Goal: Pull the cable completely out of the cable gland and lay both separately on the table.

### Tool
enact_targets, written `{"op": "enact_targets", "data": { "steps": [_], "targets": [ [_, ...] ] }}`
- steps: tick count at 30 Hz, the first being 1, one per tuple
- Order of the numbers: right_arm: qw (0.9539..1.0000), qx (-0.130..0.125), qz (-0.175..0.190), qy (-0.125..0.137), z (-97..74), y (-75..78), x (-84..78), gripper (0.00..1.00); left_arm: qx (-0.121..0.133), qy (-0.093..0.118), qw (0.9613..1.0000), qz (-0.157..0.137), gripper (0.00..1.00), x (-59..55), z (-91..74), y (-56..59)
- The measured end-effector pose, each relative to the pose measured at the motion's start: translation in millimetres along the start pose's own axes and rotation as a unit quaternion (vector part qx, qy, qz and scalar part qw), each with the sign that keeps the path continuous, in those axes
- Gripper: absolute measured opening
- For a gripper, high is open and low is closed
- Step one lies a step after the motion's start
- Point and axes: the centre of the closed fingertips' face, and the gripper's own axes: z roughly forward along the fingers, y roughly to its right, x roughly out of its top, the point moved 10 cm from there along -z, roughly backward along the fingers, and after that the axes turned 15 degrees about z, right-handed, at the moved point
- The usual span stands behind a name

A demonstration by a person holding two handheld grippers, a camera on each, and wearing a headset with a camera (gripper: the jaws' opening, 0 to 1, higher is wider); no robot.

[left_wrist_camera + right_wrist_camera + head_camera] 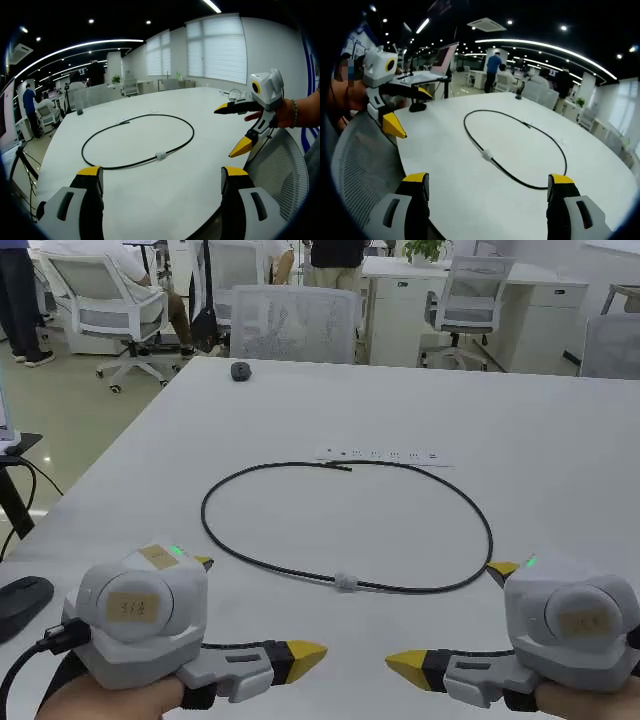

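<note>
A thin black cable [228, 483] lies in a wide loop on the white table [540, 440]. A small white cable gland [345, 581] sits threaded on the loop's near side. My left gripper [255, 608] hovers open at the near left and my right gripper [452, 617] open at the near right, with yellow tips pointing toward each other and the gland between and beyond them. The left gripper view has the gland [160, 155] ahead of the open left gripper [161, 175] and the right gripper [231, 128] off to the right. In the right gripper view the gland [486, 155] lies ahead of the open right gripper [488, 179].
A flat white socket strip [385, 455] lies just beyond the loop, and a dark mouse [241, 371] sits near the far edge. Office chairs [295, 325] stand behind the table. A black object [20, 600] rests off the left edge.
</note>
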Motion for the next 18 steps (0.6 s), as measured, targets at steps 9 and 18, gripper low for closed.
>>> {"op": "enact_targets", "data": {
  "steps": [9, 18],
  "targets": [
    [1.0000, -0.003, -0.002, -0.001, -0.2, -0.5, -0.9, 1.00, 0.001, 0.000, 1.0000, -0.003, 0.98, -0.3, -1.2, 0.3],
    [1.0000, 0.000, -0.001, -0.002, 3.2, -3.0, -1.2, 1.00, 0.003, -0.003, 1.0000, -0.006, 0.98, -3.5, -1.9, -0.4]
  ]
}}
